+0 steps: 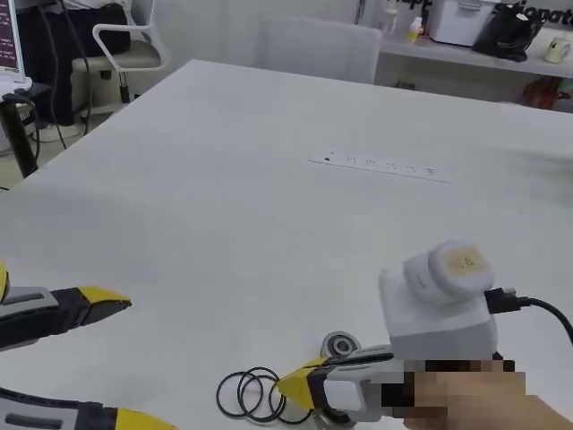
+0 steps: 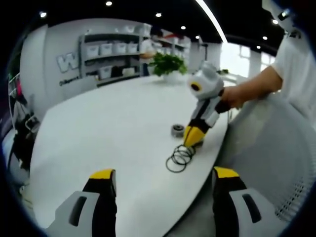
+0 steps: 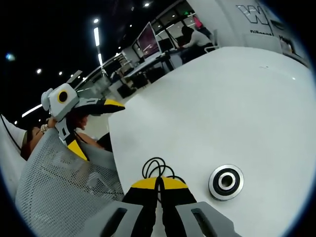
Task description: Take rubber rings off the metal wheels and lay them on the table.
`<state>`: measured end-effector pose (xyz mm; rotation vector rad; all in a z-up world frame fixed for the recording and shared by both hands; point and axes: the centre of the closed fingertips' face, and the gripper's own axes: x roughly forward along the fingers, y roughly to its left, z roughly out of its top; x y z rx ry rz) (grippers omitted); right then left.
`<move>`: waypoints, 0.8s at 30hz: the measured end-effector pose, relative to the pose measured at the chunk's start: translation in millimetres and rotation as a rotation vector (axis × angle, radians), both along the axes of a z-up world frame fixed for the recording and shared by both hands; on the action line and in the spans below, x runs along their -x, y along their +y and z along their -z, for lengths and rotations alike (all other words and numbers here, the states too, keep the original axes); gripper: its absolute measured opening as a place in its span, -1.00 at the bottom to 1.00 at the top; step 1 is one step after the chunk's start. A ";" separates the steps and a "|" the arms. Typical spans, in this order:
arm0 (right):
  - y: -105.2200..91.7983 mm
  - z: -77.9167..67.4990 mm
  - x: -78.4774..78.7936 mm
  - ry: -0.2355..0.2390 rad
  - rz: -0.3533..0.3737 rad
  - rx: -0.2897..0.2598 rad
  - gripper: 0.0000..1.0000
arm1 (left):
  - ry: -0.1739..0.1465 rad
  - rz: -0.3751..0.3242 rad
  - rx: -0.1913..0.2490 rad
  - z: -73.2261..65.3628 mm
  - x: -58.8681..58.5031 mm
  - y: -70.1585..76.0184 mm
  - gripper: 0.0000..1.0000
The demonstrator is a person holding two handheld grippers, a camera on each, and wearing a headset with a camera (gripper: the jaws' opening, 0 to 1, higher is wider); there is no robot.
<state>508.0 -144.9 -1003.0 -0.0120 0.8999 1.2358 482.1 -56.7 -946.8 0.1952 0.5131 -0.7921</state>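
Right tool pinched shut at the black rings by the desk's near edge, left tool wide open and empty — a hasty pull-back could flick rings over that edge.

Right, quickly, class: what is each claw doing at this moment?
Left claw: open, holding nothing.
Right claw: closed, tips at the rubber rings; whether it pinches one cannot be told.
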 end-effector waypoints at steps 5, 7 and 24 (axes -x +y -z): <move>-1.1 2.8 -0.4 -0.011 -0.005 0.020 -1.00 | -0.008 -0.011 0.012 -3.1 -1.2 0.9 0.59; -2.0 3.3 -1.2 -0.014 -0.005 0.025 -1.00 | -0.010 -0.015 0.007 -3.1 -1.7 2.2 0.58; -4.1 8.1 -2.5 -0.073 -0.025 0.089 -0.96 | -0.012 -0.020 0.005 -1.9 -1.4 5.0 0.55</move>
